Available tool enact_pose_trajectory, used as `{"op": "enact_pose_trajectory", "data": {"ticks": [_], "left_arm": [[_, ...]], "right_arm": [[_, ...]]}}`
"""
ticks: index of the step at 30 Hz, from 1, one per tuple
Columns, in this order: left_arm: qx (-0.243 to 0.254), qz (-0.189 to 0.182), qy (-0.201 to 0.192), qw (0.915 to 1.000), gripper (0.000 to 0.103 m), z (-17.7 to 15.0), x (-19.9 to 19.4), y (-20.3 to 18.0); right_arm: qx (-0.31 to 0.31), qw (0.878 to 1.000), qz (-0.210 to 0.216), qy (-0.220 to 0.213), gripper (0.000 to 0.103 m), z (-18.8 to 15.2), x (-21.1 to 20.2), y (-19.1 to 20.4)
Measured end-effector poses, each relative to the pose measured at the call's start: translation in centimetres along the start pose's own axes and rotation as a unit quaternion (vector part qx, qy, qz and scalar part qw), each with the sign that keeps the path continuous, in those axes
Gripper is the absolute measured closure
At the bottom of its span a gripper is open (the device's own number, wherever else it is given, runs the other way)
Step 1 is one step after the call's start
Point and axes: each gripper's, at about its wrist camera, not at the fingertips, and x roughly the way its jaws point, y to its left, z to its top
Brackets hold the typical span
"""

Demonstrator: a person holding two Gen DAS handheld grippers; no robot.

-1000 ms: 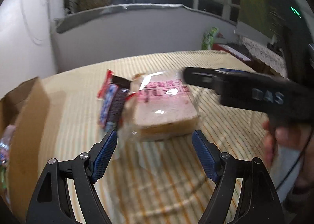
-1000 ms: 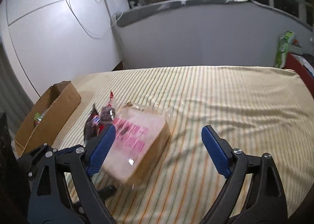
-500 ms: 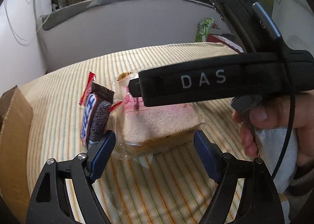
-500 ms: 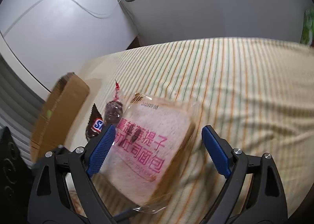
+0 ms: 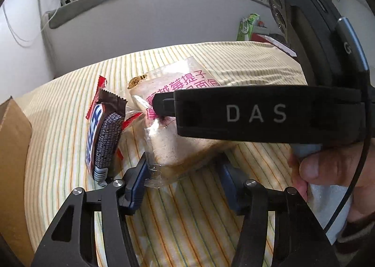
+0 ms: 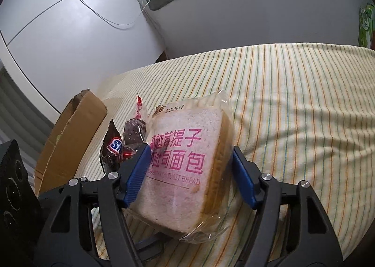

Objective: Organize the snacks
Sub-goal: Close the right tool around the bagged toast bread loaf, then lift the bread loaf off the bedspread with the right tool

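A clear bag of sliced toast bread (image 6: 187, 164) with pink print lies on the striped cloth. My right gripper (image 6: 191, 166) is shut on it, its blue pads pressing both sides. In the left wrist view the bread (image 5: 185, 147) sits between the pads of my left gripper (image 5: 185, 173), which touch or nearly touch its near end. The right gripper's black body (image 5: 257, 114) crosses above the bread there. A Snickers bar (image 5: 103, 135) leans beside the bread on the left, also in the right wrist view (image 6: 112, 152), with a red-edged dark snack (image 6: 134, 131) behind it.
An open cardboard box (image 6: 70, 140) stands left of the snacks, its wall also in the left wrist view (image 5: 14, 150). The striped cloth (image 6: 293, 107) stretches right and back. A grey-white wall and a green packet (image 5: 246, 28) lie beyond the far edge.
Both grippers have moved in on the bread and narrowed. The right gripper's pads have closed onto the bread's sides, and the left pads have come up to its near end.
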Motion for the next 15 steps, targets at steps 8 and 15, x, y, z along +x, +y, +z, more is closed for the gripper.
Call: {"op": "enact_pose_trajectory", "data": {"ticks": [8,15], "left_arm": [[0.001,0.001,0.0,1.0,0.048,0.29,0.48,-0.25],[0.001,0.0,0.0,1.0,0.048,0.35,0.38,0.56]], "right_arm": [[0.001,1.0,0.0,-0.002,0.032,0.06,0.18,0.28],[0.002,1.0,0.011,-0.005,0.034,0.11,0.06,0.05]]}}
